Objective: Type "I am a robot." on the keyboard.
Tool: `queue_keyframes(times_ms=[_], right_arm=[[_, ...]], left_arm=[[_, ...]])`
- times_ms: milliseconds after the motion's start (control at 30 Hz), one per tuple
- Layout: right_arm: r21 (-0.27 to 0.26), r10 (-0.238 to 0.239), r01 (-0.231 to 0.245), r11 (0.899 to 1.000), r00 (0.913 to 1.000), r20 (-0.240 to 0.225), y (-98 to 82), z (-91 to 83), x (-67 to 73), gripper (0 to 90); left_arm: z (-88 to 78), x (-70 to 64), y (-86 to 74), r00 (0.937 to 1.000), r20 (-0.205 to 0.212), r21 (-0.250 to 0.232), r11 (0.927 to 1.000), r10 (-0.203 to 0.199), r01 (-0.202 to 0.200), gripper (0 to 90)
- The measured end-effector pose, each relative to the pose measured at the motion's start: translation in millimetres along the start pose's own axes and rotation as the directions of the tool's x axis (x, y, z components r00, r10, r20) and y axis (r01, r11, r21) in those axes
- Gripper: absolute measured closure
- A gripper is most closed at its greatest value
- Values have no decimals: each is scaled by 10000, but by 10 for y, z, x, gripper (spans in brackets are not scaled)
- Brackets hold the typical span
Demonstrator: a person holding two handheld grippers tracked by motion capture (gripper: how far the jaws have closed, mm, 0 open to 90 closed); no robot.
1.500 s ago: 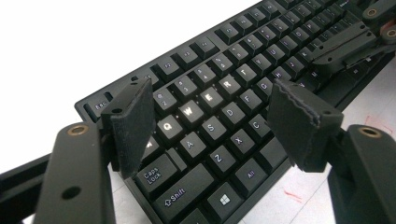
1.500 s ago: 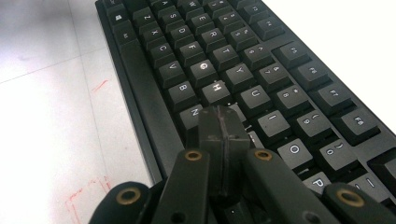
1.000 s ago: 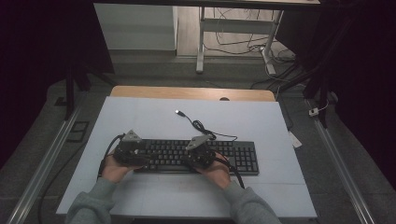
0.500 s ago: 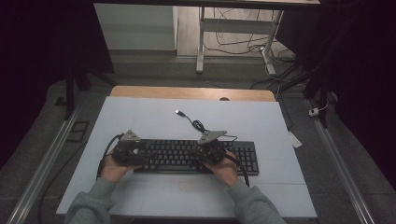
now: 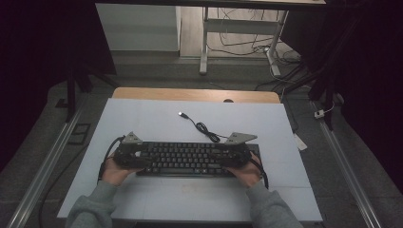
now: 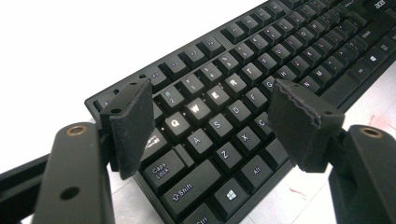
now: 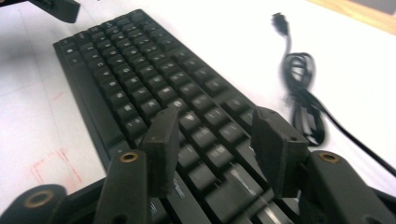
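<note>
Reading off the keyboard (image 6: 233, 116) first: in the left gripper view I can make out Q, W, E, A, S, Z, X, plus "Caps Lock", "Shift", "Alt", "Ctrl" and a Windows logo key, and a small white brand mark at the keyboard's far corner that's too cut off for me to read. Count is simple: one black keyboard, lying flat on the white table (image 5: 157, 118), one cable (image 5: 202, 127) curling from the keyboard's back edge to a USB plug (image 5: 181, 114) just beyond it, and two grippers. My left gripper (image 6: 208, 121) sits at the keyboard's left end, jaws spread wide over the Q-A-Z keys, pads clear of them as far as I can tell. My right gripper (image 7: 215, 140) is at the keyboard's right end; its jaws have just been opening and now stand apart above the keys, nothing pinched between them.
</note>
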State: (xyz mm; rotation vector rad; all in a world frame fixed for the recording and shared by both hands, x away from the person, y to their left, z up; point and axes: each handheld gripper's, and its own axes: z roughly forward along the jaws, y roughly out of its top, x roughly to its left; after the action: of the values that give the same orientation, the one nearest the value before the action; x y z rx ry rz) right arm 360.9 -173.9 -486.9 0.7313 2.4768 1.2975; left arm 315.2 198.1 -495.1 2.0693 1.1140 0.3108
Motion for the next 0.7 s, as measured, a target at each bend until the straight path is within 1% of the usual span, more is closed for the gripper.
queue_keyframes(times_ms=[167, 233, 300, 433, 600, 700], right_arm=[[-93, 60, -59, 9999, 10000, 67, -101, -126, -65, 489], [31, -29, 29, 10000, 9999, 156, -127, -153, -79, 486], [41, 1, -2, 10000, 9998, 174, -149, -170, -98, 485], [62, 23, -24, 10000, 9999, 164, -157, -168, -113, 485], [147, -126, 124, 9998, 9999, 97, -147, -150, -95, 489], [157, -147, 146, 9998, 9998, 96, -144, -144, -87, 490]], left_arm=[[0, 3, -1, 10000, -8, 3, 10000, -2, 2, 313], [-3, 4, -2, 10000, -14, -7, 10000, -2, 2, 313], [-9, 6, -2, 10000, -13, -34, 10000, -3, 2, 313], [-11, 6, -3, 10000, -47, -66, 10000, -31, 31, 314], [-3, -10, 2, 10000, -24, -29, 10000, 29, -29, 313], [-10, -27, 9, 10000, -6, -90, 9999, 62, -62, 314]])
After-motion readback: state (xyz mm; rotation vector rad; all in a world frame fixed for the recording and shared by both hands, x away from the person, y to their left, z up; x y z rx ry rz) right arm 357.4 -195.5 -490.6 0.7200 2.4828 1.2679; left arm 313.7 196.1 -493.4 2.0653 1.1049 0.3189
